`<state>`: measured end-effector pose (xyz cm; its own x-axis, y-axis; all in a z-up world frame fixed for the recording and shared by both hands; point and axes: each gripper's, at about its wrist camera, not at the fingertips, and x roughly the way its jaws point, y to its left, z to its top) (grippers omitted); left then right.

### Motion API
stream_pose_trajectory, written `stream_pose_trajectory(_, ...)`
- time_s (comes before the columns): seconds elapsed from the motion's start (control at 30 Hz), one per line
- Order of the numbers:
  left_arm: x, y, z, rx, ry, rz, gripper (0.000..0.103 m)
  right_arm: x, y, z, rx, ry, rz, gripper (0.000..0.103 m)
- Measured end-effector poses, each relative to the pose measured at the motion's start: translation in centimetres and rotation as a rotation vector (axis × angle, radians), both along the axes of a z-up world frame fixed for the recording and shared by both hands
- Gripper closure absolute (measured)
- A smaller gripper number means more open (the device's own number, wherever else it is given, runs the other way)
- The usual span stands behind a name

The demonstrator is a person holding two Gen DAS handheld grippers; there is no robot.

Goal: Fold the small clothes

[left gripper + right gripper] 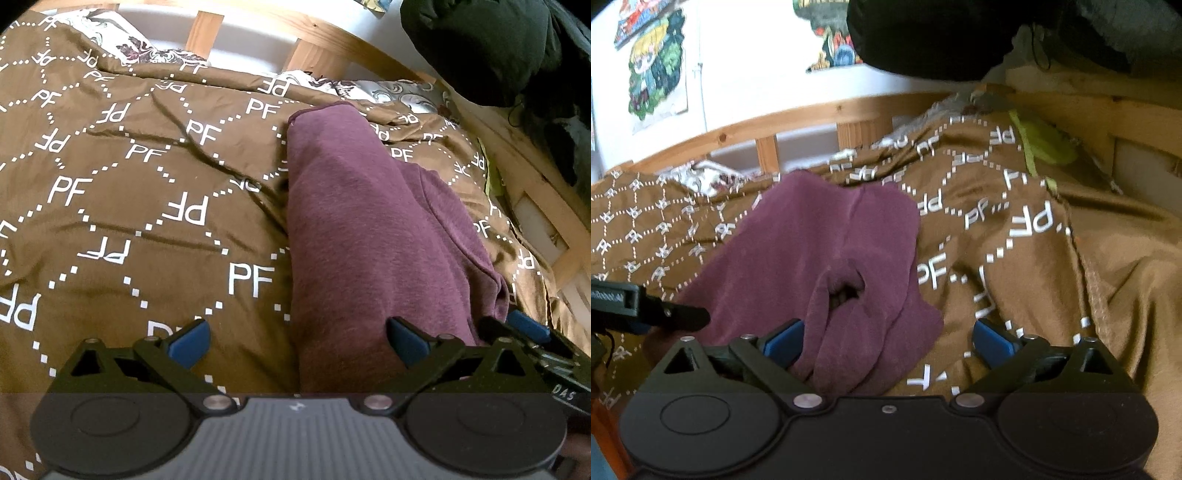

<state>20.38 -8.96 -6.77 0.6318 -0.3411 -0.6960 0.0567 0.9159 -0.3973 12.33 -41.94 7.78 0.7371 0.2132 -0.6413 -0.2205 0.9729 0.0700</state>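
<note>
The left claw [297, 343] has its two blue fingers [190, 341] spread wide apart and holds nothing between them. The right claw [888, 341] is spread wide in the same way, its blue pads [991, 343] gripping nothing. Both point forward, tilted a little downward

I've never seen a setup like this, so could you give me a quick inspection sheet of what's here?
Surface: brown bedspread printed with PF, rumpled.
Job's things: purple garment lying on it, partly folded lengthwise.
Clutter: yellow-green cloth near the bed's edge.
Grippers: left gripper and right gripper, jaws open, holding nothing.
Cables: nothing seen.
Surroundings: wooden bed frame, cartoon posters, dark clothing hanging above.
</note>
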Motion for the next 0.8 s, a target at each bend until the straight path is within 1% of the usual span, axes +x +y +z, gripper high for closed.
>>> stream_pose_trajectory(0.17, -0.3, 0.1, -0.2, -0.009, -0.010, 0.008, 0.000, -0.4, -0.2, 1.2, 0.032, -0.077, -0.012, 0.001)
stream_pose_trajectory(0.27, -0.4, 0.0, -0.2, -0.008, -0.014, 0.014, 0.000, -0.1, -0.3, 1.7, 0.056, -0.103, -0.015, 0.001)
stream_pose_trajectory(0.3, -0.5, 0.0, -0.2, -0.005, -0.015, 0.015, 0.000, 0.4, -0.2, 1.8, 0.055, -0.105, -0.014, 0.001)
stream_pose_trajectory(0.33, -0.5, -0.1, -0.1, -0.003, -0.016, 0.017, 0.000, 0.9, -0.2, 1.9, 0.059, -0.111, -0.017, 0.004)
stream_pose_trajectory(0.37, -0.5, -0.1, -0.1, 0.001, -0.018, 0.019, 0.000, 1.4, -0.2, 1.9, 0.072, -0.116, -0.020, 0.007)
stream_pose_trajectory(0.43, -0.6, -0.2, -0.1, 0.005, -0.020, 0.023, 0.000, 3.1, -0.3, 1.9, 0.114, -0.116, -0.037, 0.010)
stream_pose_trajectory(0.5, -0.7, -0.3, -0.1, 0.010, -0.020, 0.029, 0.000, 4.9, -0.6, 1.7, 0.140, -0.109, -0.074, 0.020)
stream_pose_trajectory(0.53, -0.8, -0.4, 0.0, 0.015, -0.020, 0.032, 0.000, 5.8, -0.7, 1.6, 0.151, -0.101, -0.089, 0.027)
stream_pose_trajectory(0.6, -1.0, -0.5, 0.1, 0.026, -0.022, 0.039, 0.000, 7.3, -0.8, 1.1, 0.167, -0.083, -0.084, 0.041)
stream_pose_trajectory(0.63, -1.1, -0.6, 0.1, 0.033, -0.023, 0.042, 0.000, 7.9, -0.8, 0.8, 0.170, -0.076, -0.083, 0.058)
stream_pose_trajectory(0.67, -1.2, -0.6, 0.2, 0.038, -0.026, 0.045, 0.000, 8.2, -1.0, 0.5, 0.178, -0.069, -0.086, 0.074)
stream_pose_trajectory(0.73, -1.3, -0.8, 0.3, 0.049, -0.031, 0.050, 0.000, 8.6, -1.2, -0.4, 0.199, -0.038, -0.080, 0.085)
stream_pose_trajectory(0.8, -1.2, -1.0, 0.7, 0.064, -0.039, 0.054, 0.000, 8.7, -1.2, -0.8, 0.198, -0.035, -0.063, 0.089)
